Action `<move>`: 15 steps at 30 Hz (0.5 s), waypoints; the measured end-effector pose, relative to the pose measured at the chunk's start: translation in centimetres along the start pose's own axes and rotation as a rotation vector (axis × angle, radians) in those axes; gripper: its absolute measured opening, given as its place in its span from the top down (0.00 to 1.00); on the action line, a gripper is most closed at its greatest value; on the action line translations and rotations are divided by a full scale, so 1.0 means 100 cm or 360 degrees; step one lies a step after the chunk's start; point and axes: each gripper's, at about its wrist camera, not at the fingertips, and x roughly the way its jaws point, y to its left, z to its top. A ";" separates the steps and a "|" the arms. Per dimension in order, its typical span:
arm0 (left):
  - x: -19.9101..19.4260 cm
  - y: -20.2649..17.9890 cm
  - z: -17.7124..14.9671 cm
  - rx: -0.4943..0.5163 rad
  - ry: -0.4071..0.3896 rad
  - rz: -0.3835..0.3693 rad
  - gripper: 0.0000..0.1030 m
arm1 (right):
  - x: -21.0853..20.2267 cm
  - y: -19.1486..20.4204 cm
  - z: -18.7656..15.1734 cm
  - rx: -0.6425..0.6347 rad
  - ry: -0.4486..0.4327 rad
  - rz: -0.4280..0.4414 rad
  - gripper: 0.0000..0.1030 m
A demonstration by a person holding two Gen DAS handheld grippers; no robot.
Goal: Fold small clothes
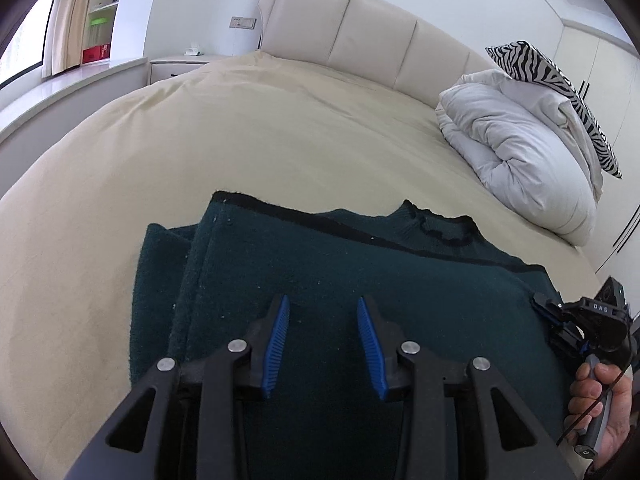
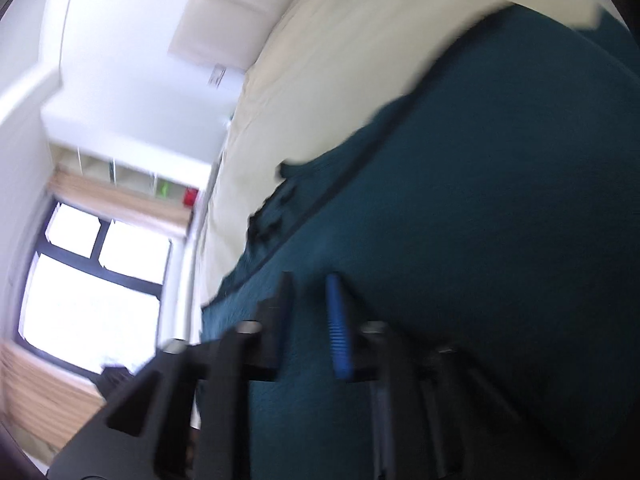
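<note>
1. We see a wide bed covered with a smooth cream sheet (image 1: 248,136), filling most of the left wrist view; a padded cream leather headboard (image 1: 360,28) runs along its far side.
2. A dark teal knit sweater with black trim (image 1: 340,272) lies flat on the near part of the bed, partly folded: one side is doubled over in layers at the left, and the neckline (image 1: 436,224) faces the headboard.
3. A bunched white duvet (image 1: 520,148) sits at the far right corner of the bed, with a zebra-striped black and white pillow (image 1: 560,84) leaning on top of it.
4. A white bedside cabinet (image 1: 180,64) stands at the far left, and a window with dark frames (image 2: 96,276) shows in the right wrist view.
5. The left gripper, black with blue ribbed pads (image 1: 323,320), hovers over the sweater's near half; its jaws stand partly apart with nothing between them.
6. The right gripper (image 1: 550,316) is at the sweater's right edge in the left wrist view, a person's hand (image 1: 600,412) on its handle.
7. The right wrist view is motion-blurred; there the right gripper's fingers (image 2: 338,328) show a narrow gap over teal fabric, pads not pressing it.
</note>
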 end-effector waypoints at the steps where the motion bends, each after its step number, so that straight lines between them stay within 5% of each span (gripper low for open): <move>1: -0.001 -0.001 0.001 0.0003 -0.0004 0.0010 0.62 | -0.011 -0.009 0.004 0.0020 -0.0060 0.0015 1.00; 10: -0.015 0.008 0.002 -0.0030 -0.0015 0.0115 0.61 | -0.129 -0.071 -0.004 0.0174 -0.0671 -0.0131 1.00; 15: -0.028 0.027 -0.001 -0.0120 -0.0014 0.0149 0.61 | -0.166 -0.037 -0.010 0.0028 -0.0718 -0.0371 0.91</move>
